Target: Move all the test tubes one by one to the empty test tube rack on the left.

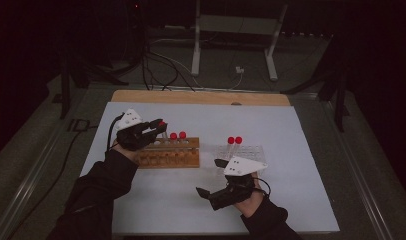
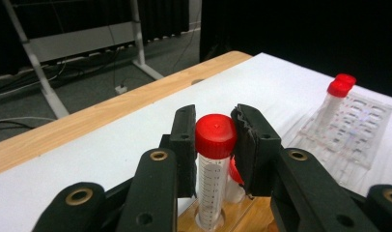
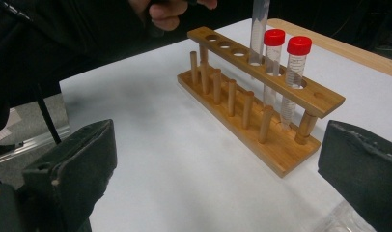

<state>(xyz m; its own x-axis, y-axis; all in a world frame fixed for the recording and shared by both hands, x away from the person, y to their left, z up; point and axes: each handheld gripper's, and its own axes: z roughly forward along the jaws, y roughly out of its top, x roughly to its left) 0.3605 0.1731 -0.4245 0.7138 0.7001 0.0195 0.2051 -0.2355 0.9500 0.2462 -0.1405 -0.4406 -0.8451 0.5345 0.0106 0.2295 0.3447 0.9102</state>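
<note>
While left tongs (image 2: 216, 145) pinch the tube (image 2: 212, 183) just under its cap, right tongs (image 3: 223, 174) sit spread; tube's light, slick, rigid — grip below cap.

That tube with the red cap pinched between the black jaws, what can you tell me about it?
The tube is clear plastic with printed measuring marks down its side and a red screw cap. It stands upright, its lower end in a hole of the wooden rack. The left gripper is shut on it, its black pads pressing the cap from both sides. It looks empty, though that is hard to tell. Two more red-capped tubes stand in the holes next to it.
</note>
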